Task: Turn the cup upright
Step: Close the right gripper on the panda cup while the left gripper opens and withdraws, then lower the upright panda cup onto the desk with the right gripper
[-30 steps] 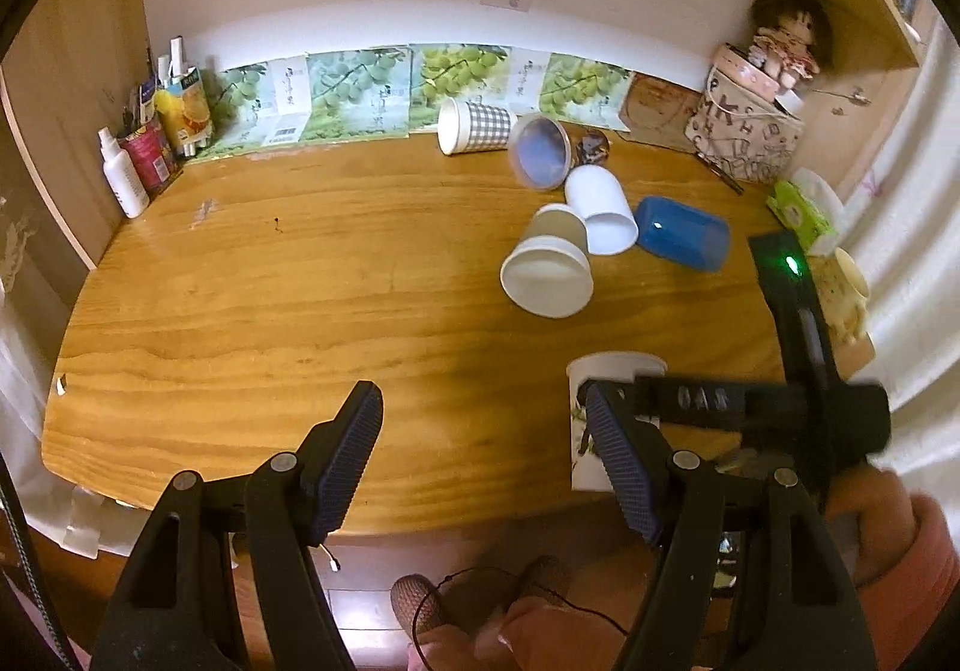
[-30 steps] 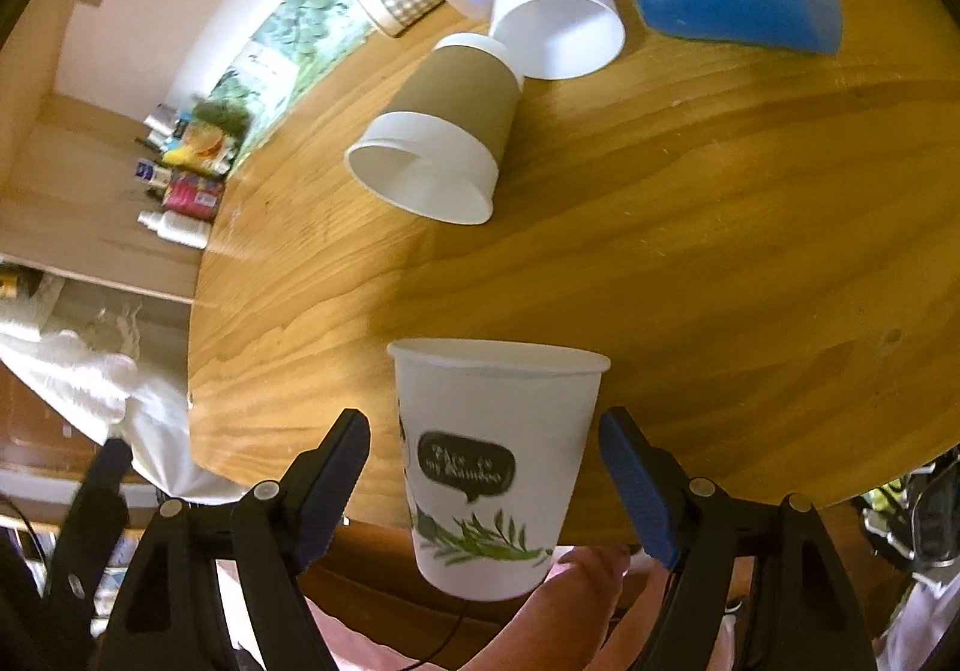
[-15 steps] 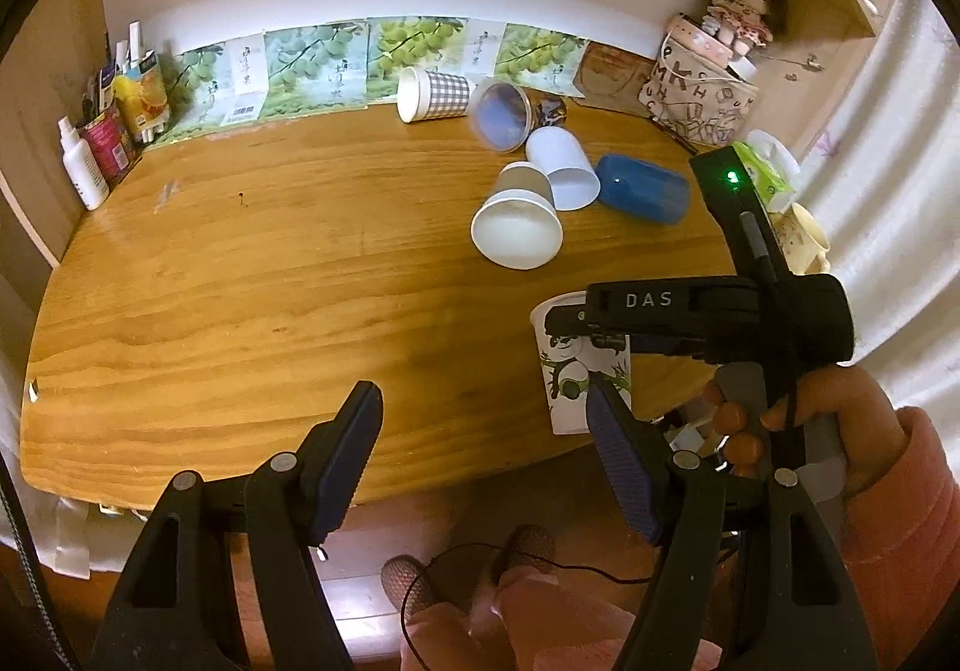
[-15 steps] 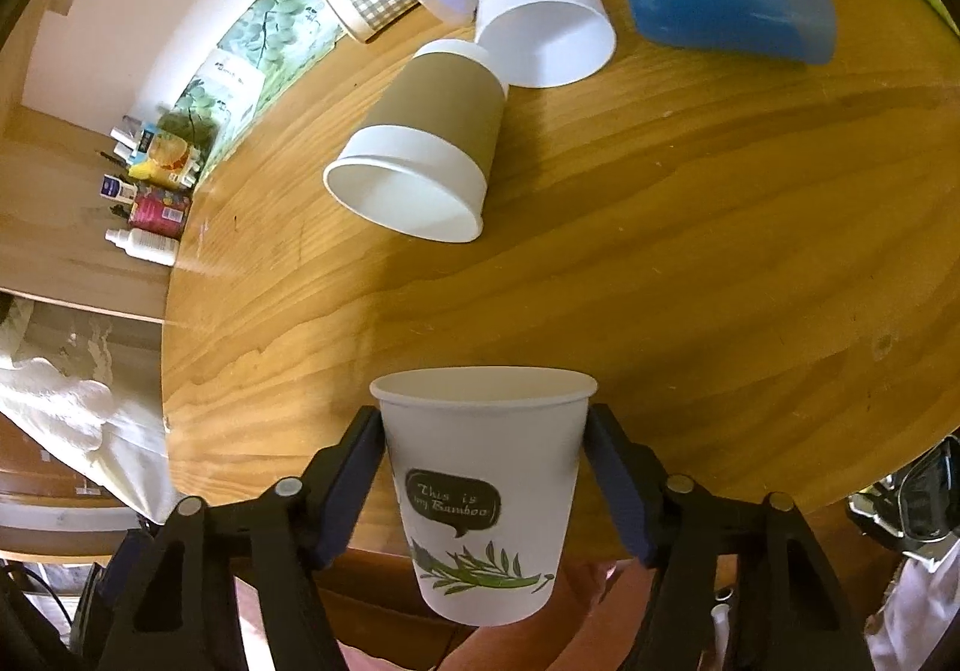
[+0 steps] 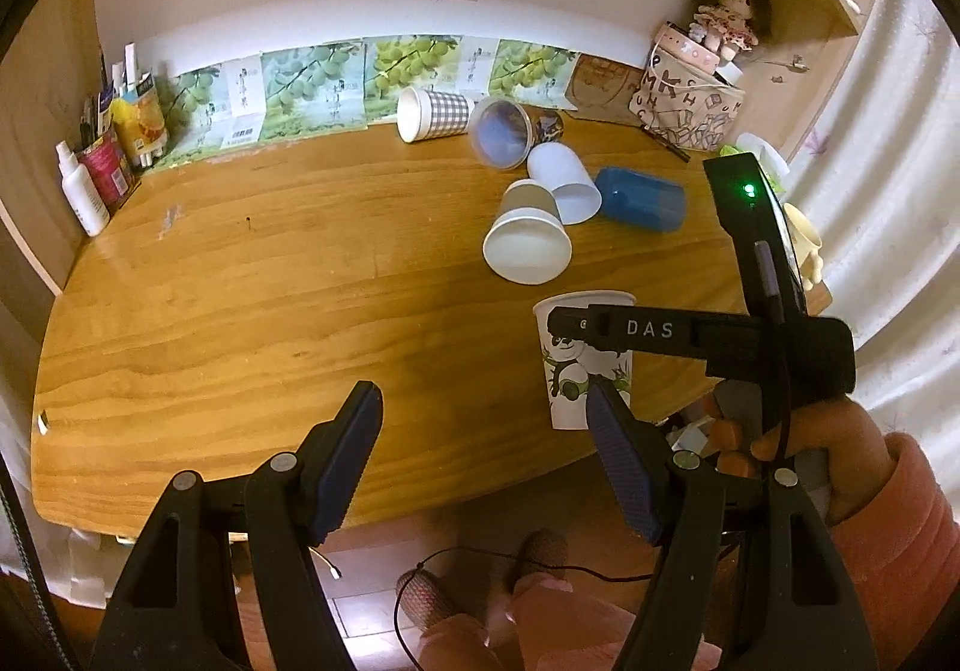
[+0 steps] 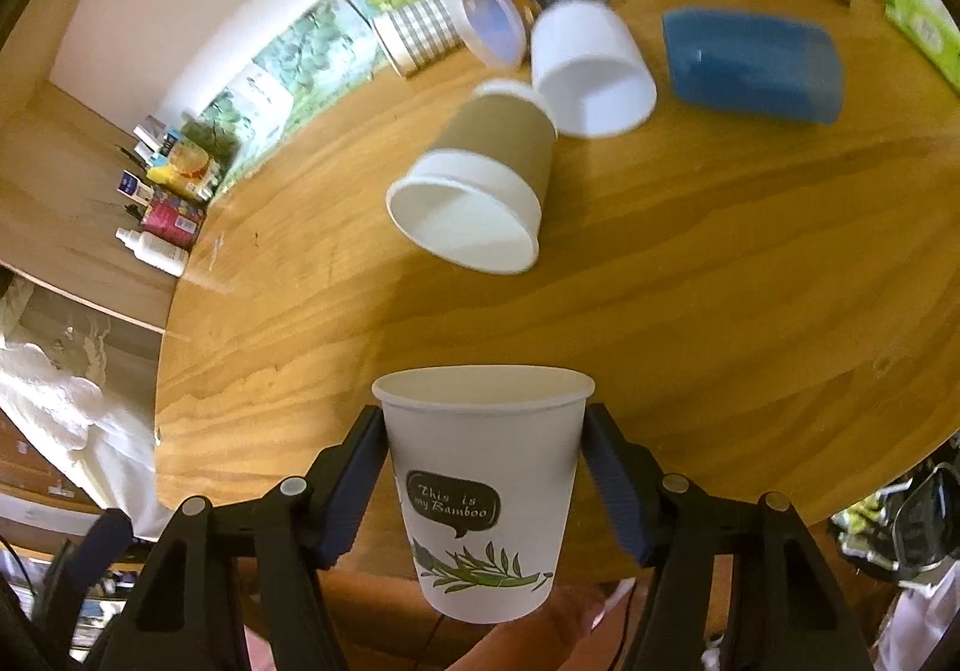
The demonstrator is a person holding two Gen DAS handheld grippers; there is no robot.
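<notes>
A white paper cup with a panda and bamboo print (image 6: 486, 491) stands mouth up between the fingers of my right gripper (image 6: 483, 467), which is shut on its sides near the table's front edge. The same cup (image 5: 585, 365) shows in the left wrist view, held by the black right gripper (image 5: 600, 326). My left gripper (image 5: 486, 455) is open and empty over the front edge, left of the cup.
On the wooden table (image 5: 270, 281) several cups lie on their sides at the back right: a brown-sleeved one (image 5: 528, 236), a white one (image 5: 564, 182), a blue one (image 5: 642, 198), a checked one (image 5: 432, 114). Bottles (image 5: 84, 185) stand far left. A doll and bag (image 5: 696, 89) sit far right.
My right gripper has closed from open onto the upright panda cup. The left gripper has pulled back and up a little, still open.
</notes>
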